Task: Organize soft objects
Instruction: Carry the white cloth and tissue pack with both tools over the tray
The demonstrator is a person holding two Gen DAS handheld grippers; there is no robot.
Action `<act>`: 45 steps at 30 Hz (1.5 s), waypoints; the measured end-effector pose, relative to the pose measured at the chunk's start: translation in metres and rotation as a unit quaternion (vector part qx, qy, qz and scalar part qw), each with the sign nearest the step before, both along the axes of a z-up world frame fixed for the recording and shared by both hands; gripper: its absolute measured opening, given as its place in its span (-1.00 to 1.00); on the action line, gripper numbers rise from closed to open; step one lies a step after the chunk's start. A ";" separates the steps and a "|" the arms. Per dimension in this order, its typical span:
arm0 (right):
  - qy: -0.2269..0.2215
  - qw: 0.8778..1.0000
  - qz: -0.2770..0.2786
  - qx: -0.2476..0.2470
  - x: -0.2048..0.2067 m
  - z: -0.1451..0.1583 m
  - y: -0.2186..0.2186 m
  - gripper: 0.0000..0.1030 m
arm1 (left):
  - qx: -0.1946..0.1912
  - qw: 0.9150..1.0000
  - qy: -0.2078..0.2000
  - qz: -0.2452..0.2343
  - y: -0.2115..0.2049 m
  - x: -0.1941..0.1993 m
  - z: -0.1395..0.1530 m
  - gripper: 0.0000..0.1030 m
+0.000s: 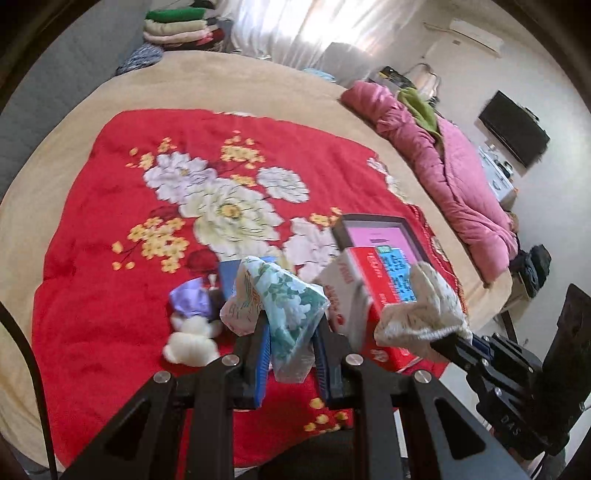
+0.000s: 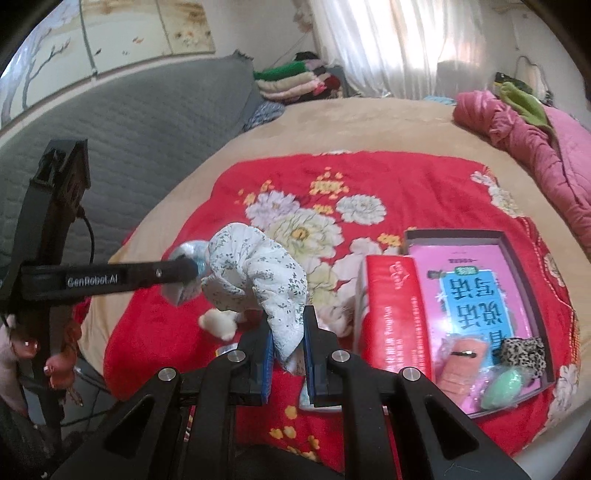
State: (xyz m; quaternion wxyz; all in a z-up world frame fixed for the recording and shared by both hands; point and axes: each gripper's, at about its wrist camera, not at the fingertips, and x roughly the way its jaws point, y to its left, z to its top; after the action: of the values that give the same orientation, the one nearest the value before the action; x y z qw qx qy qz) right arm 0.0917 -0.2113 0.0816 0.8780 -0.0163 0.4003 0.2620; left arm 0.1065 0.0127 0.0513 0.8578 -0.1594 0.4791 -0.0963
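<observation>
My left gripper (image 1: 291, 325) is shut on a teal leaf-print cloth in clear wrap (image 1: 291, 299), held up above the red flowered blanket (image 1: 110, 229). In the right wrist view the left gripper (image 2: 184, 271) comes in from the left. My right gripper (image 2: 288, 332) is shut on a white cloth with small flowers (image 2: 258, 280), also lifted; the left wrist view shows the right gripper (image 1: 439, 341) with that white cloth (image 1: 421, 306). The two cloths hang close together, apparently separate. A white plush toy (image 2: 218, 321) and a purple item (image 1: 188, 299) lie on the blanket below.
A dark-rimmed box (image 2: 517, 240) at the right holds a pink book, an orange cloth (image 2: 461, 362), a leopard-print piece (image 2: 521, 350) and a green oval (image 2: 506, 384). A red carton (image 2: 395, 314) stands beside it. A pink quilt (image 1: 454, 173) lies at the bed's edge; folded blankets (image 1: 177, 26) are stacked behind. A hand (image 2: 55, 365) grips the left tool.
</observation>
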 end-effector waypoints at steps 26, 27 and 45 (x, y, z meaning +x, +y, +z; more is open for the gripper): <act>-0.042 0.987 -0.153 0.040 -0.006 0.054 -0.147 -0.74 | 0.027 0.995 -0.035 -0.091 -0.114 0.014 0.048 -0.58; -0.043 0.986 -0.155 0.038 -0.005 0.055 -0.149 -0.74 | 0.028 0.995 -0.035 -0.094 -0.117 0.015 0.048 -0.58; -0.053 0.974 -0.214 0.045 -0.002 0.070 -0.211 -0.74 | 0.031 0.987 -0.034 -0.156 -0.194 0.032 0.045 -0.58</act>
State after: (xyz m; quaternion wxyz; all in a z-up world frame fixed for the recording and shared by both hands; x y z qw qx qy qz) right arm 0.0899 -0.4224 0.1516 0.9336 0.0954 0.3350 0.0844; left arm 0.1387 -0.1813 0.0964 0.8524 -0.0532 0.4717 -0.2193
